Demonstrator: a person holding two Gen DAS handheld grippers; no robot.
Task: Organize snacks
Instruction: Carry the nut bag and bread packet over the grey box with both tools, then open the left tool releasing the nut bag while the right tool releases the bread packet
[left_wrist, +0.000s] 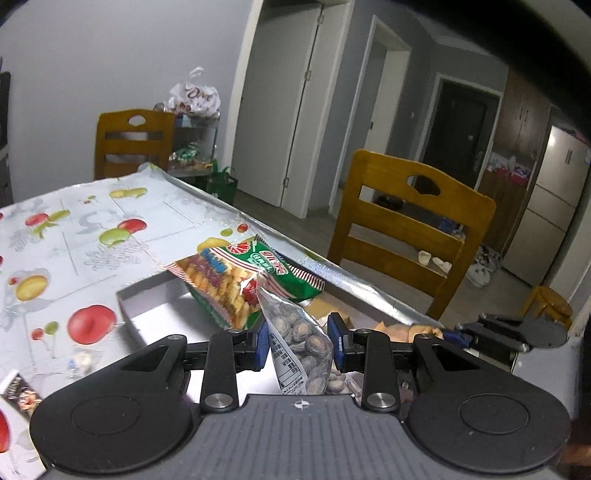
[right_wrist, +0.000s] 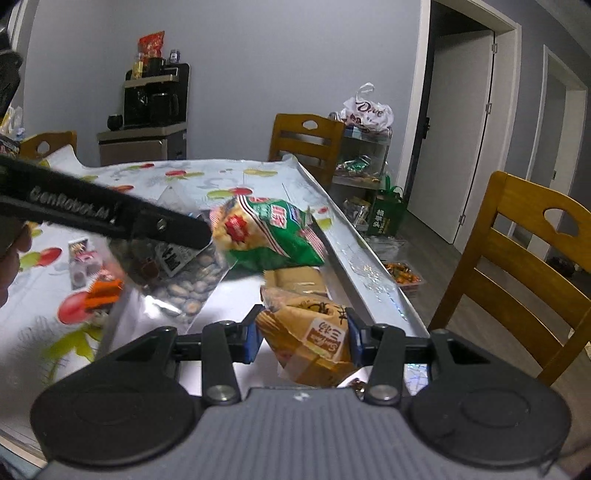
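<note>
The left tool (left_wrist: 299, 345) is gripping one clear seed bag (left_wrist: 301, 350) between its blue pads, and the bag is hanging over the white box (left_wrist: 147, 308) on the table (left_wrist: 74, 229). The right tool (right_wrist: 300, 339) is clamping one tan snack bag (right_wrist: 314, 338), pads pressing on both its sides, over the same box near the table's right edge. In the right wrist view the left tool (right_wrist: 207, 240) is showing as a black bar crossing from the left, with the seed bag (right_wrist: 184, 284) dangling below it. One green-and-red cracker bag (left_wrist: 240, 280) is leaning at the box's far end, and in the right view one more tan packet (right_wrist: 295, 278) is lying in the box behind the gripped one. Left of the box, at least two small packets (right_wrist: 88, 266) are sitting on the fruit-print cloth, too blurred to count surely. Three wooden chairs are standing around the table in the right view: one (right_wrist: 306, 142) at the far end, one (right_wrist: 524, 266) at the right, and one (right_wrist: 48, 144) poking up at the left. One Dove bag (right_wrist: 365, 109) is sitting on a metal cart (right_wrist: 364, 162) by the wall.
</note>
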